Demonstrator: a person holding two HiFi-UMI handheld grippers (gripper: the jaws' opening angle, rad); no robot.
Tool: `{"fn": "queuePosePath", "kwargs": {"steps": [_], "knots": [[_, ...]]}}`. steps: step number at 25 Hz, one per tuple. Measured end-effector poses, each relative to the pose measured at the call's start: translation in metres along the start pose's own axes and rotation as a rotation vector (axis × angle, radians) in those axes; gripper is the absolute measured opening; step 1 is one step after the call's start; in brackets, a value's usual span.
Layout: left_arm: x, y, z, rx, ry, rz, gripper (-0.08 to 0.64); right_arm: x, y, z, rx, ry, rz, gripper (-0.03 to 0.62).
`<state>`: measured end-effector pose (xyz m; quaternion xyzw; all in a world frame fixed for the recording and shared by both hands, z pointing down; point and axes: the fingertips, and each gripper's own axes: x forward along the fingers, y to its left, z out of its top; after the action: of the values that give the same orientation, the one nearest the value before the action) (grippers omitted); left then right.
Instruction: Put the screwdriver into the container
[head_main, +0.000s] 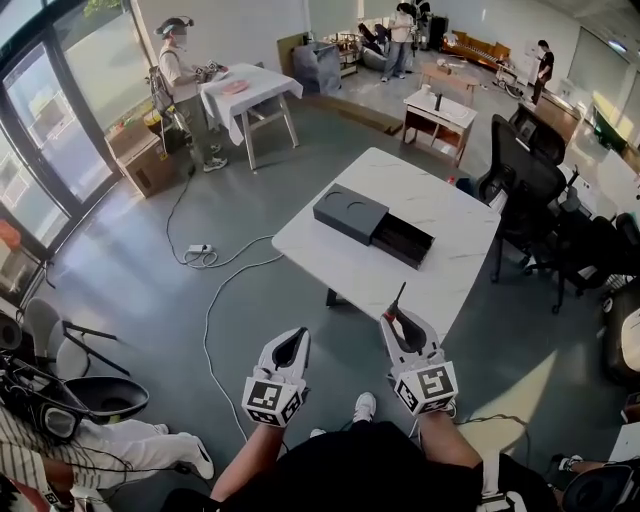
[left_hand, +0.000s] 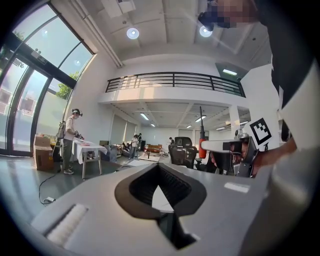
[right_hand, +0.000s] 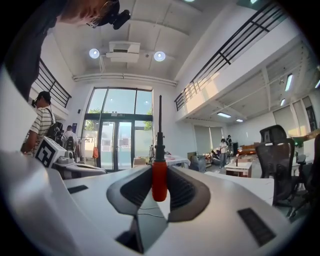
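The screwdriver has a red handle and a thin black shaft. My right gripper is shut on the handle, held in the air short of the white table's near edge. In the right gripper view the handle of the screwdriver sits clamped between the dark pads, with the shaft pointing straight ahead. The container is a black box on the table, with its black drawer pulled out to the right. My left gripper hangs beside the right one, shut and empty. The left gripper view shows that gripper with nothing between its jaws.
Black office chairs stand right of the white table. A white cable and a power strip lie on the grey floor to the left. A seated person's legs and a chair are at the lower left. People stand at far tables.
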<state>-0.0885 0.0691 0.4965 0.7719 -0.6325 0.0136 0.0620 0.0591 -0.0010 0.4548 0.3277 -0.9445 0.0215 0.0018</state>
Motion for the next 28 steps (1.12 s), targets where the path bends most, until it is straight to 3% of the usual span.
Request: {"fn": "queuePosePath", "kwargs": {"steps": [8, 13, 28], "knots": [[0.060, -0.002, 0.012, 0.028, 0.001, 0.024, 0.009, 0.030, -0.057, 0.001, 0.020, -0.009, 0.034, 0.098], [0.080, 0.012, 0.010, -0.002, 0.003, 0.067, 0.009, 0.044, -0.077, -0.001, 0.021, 0.001, 0.035, 0.098], [0.172, 0.060, 0.022, 0.025, 0.007, -0.051, 0.009, 0.123, -0.115, -0.006, 0.011, 0.037, -0.046, 0.098]]}}
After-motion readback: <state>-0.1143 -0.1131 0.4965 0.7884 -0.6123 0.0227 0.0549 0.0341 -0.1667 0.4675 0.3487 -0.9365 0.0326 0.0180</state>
